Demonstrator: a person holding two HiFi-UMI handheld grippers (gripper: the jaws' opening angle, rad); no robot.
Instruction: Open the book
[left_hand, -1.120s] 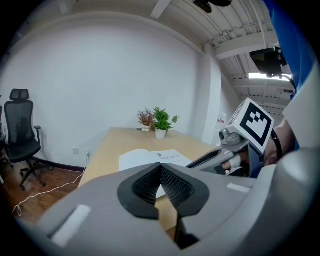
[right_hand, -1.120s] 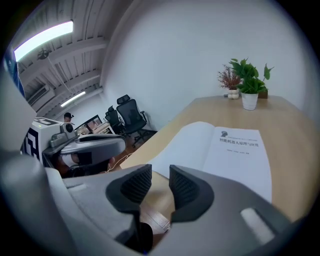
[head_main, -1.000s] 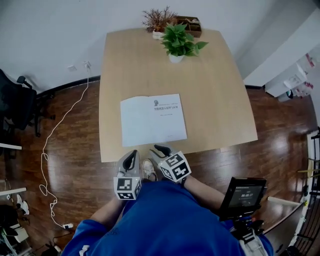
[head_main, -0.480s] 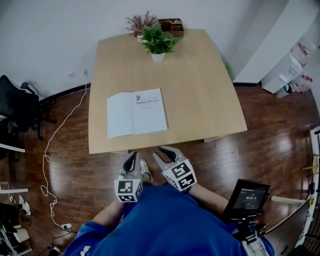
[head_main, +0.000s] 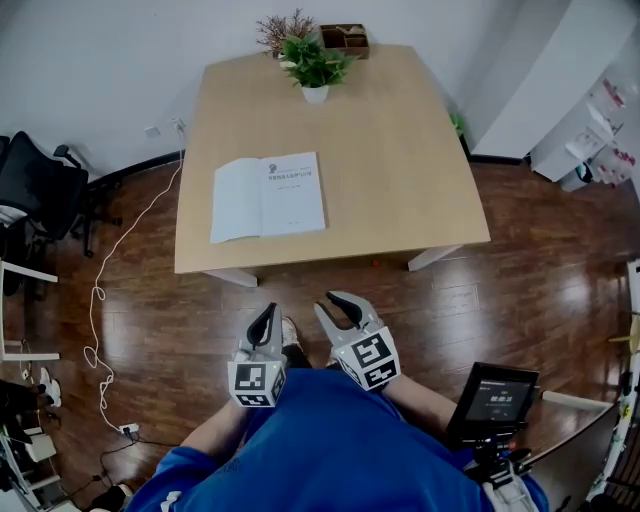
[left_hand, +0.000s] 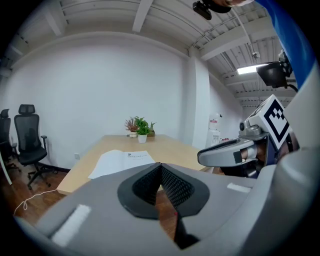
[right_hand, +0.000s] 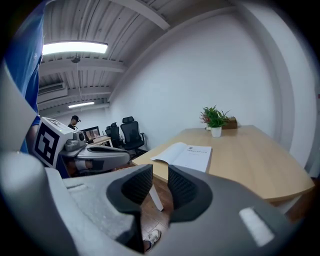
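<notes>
The book (head_main: 268, 196) lies open and flat near the front left edge of the wooden table (head_main: 400, 150), white pages up. Both grippers hang over the floor in front of the table, well short of the book. My left gripper (head_main: 266, 312) is shut, its pads meeting at the tips with nothing in them (left_hand: 160, 167). My right gripper (head_main: 335, 302) is open; its jaws have just been closing a little, with nothing between them (right_hand: 160, 180). The book (right_hand: 186, 154) shows beyond the right jaws, and the book (left_hand: 122, 161) also shows beyond the left ones.
A potted plant (head_main: 313, 65), a dried plant and a wooden box (head_main: 344, 40) stand at the table's far edge. An office chair (head_main: 40, 190) and a floor cable (head_main: 110, 290) are at the left. A screen on a stand (head_main: 497, 395) is at my right.
Both grippers have drawn back from the table's front edge and now hang over the bare floor. The book stays open in the same spot on the table.
</notes>
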